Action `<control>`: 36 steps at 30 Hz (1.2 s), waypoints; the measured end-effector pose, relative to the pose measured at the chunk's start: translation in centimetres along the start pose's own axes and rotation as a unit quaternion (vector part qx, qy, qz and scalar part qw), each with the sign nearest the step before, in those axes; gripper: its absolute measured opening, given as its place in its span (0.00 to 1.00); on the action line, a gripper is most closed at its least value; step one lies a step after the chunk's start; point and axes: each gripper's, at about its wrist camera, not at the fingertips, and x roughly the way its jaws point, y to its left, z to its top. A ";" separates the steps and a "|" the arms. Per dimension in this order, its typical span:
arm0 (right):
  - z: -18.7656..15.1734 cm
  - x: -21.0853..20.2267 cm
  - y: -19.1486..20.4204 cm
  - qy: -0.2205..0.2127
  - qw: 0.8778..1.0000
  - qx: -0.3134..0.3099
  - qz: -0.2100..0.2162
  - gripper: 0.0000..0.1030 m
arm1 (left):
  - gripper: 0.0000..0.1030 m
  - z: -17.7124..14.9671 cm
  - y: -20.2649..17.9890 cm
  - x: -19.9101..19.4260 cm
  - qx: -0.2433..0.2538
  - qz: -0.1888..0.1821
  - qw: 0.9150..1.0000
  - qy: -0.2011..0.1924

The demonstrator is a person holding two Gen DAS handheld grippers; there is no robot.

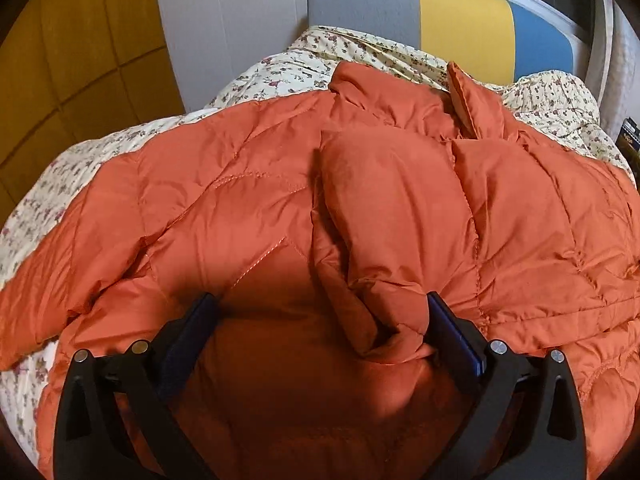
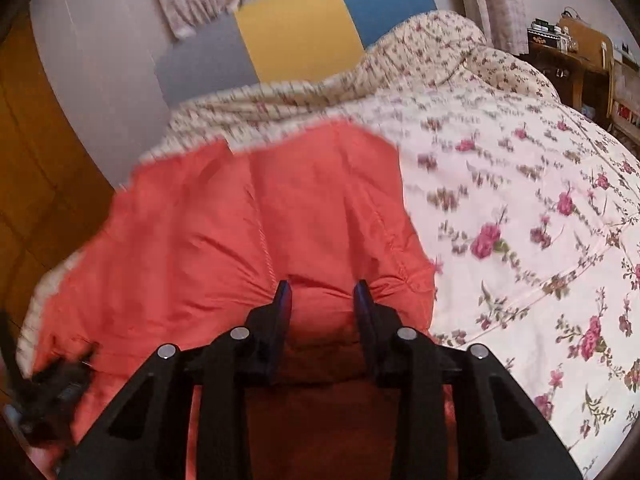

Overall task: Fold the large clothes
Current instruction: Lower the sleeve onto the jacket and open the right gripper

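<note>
An orange quilted puffer jacket (image 1: 248, 208) lies spread over a floral bedcover (image 1: 280, 72). Its collar points toward the headboard, and one sleeve (image 1: 384, 240) is folded over the body. My left gripper (image 1: 320, 306) hovers over the jacket's near part with its jaws wide apart. The sleeve's cuff end lies by the right finger (image 1: 448, 320), and the pads press on nothing. In the right wrist view the jacket (image 2: 200, 240) ends at the bedcover (image 2: 520, 200). My right gripper (image 2: 323, 294) has a puffed fold of the jacket's near right edge bunched between narrow jaws, with creases fanning out from both fingertips.
A grey, yellow and blue headboard (image 1: 464, 24) stands at the far end of the bed. A wooden wardrobe (image 1: 80, 60) is on the left, and a cluttered wooden desk (image 2: 568, 56) at the far right. A dark blurred shape (image 2: 52, 392) sits at the right wrist view's lower left.
</note>
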 end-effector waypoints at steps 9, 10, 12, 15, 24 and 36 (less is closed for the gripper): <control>5.3 6.6 1.2 0.019 0.998 -0.030 -0.043 0.30 | 0.97 -0.3 -0.4 0.2 -0.004 -0.003 1.000 -0.004; 5.3 8.1 1.1 0.035 0.997 -0.032 -0.054 0.30 | 0.97 -0.3 -0.4 0.2 -0.004 -0.003 1.000 -0.004; 4.8 10.1 0.8 0.041 0.996 -0.047 -0.062 0.30 | 0.97 -0.3 -0.3 0.4 -0.006 -0.008 1.000 -0.003; 4.1 11.0 0.4 0.033 0.996 -0.052 -0.069 0.30 | 0.97 -0.3 -0.4 0.7 -0.004 -0.009 1.000 -0.002; 2.8 4.4 -1.1 0.009 0.999 -0.022 -0.037 0.33 | 0.97 -0.3 -0.6 0.8 -0.003 -0.007 1.000 -0.001; -1.2 3.8 -2.3 0.076 0.987 -0.048 -0.134 0.63 | 0.97 -0.2 -0.5 0.8 -0.002 -0.006 1.000 0.001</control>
